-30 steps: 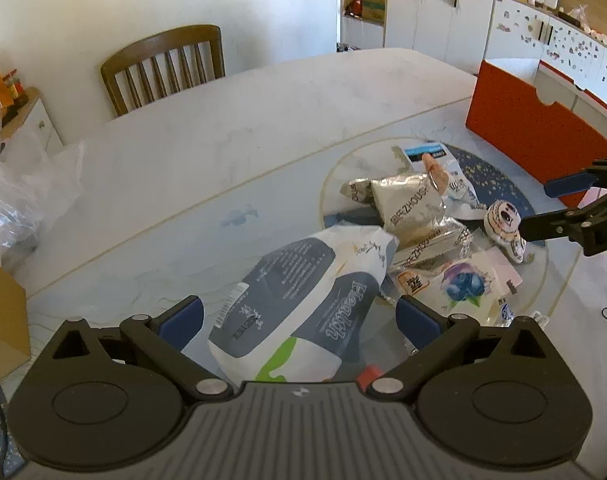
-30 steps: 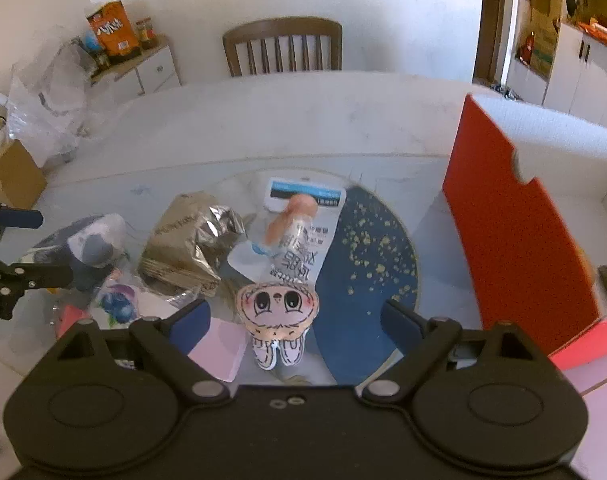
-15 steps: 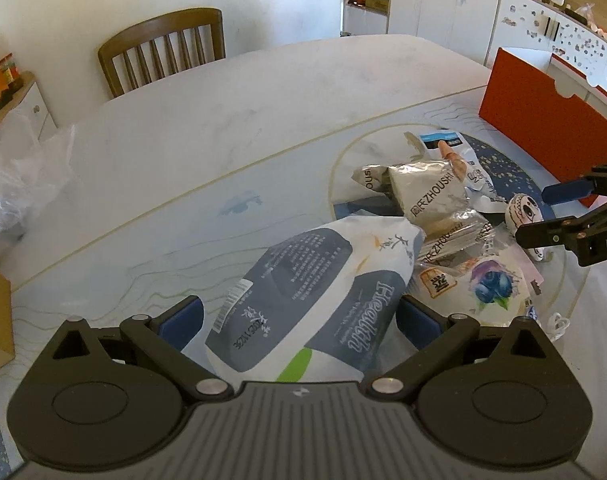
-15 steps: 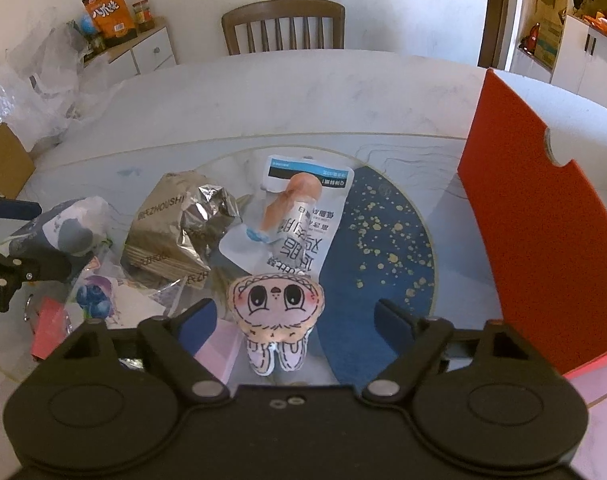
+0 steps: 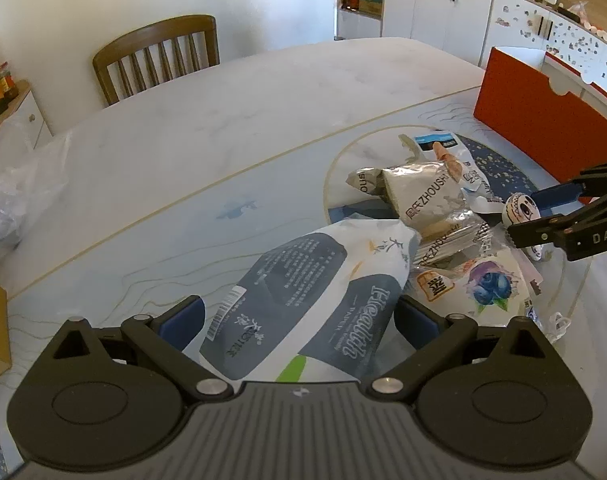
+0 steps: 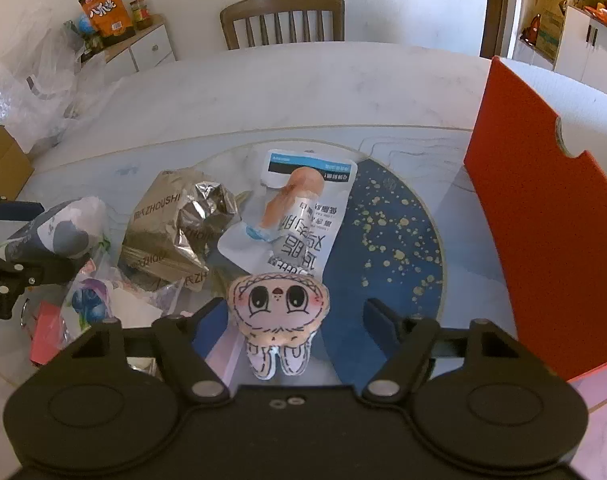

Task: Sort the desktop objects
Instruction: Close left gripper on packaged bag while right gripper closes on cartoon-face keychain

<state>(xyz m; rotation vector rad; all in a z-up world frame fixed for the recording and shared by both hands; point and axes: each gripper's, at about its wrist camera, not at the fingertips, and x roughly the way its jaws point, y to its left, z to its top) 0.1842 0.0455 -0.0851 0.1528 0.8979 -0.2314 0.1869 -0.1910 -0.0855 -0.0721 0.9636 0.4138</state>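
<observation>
The plush doll point(image 6: 278, 304) is standing on the table point(image 6: 303, 92) between the right claw's point(image 6: 297, 318) closing jaws, not yet pinched; soft and light, it is best squeezed across its head. The left claw point(image 5: 299, 320) is straddling the wipes pack point(image 5: 303, 300), wide.

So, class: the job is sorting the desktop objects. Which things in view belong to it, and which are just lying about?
Job:
- white-and-grey bag
- plush doll
- silver packets
- sausage pack
- blueberry packet
- red bin

Lying about:
- chair
- plastic bags
- cardboard box
</observation>
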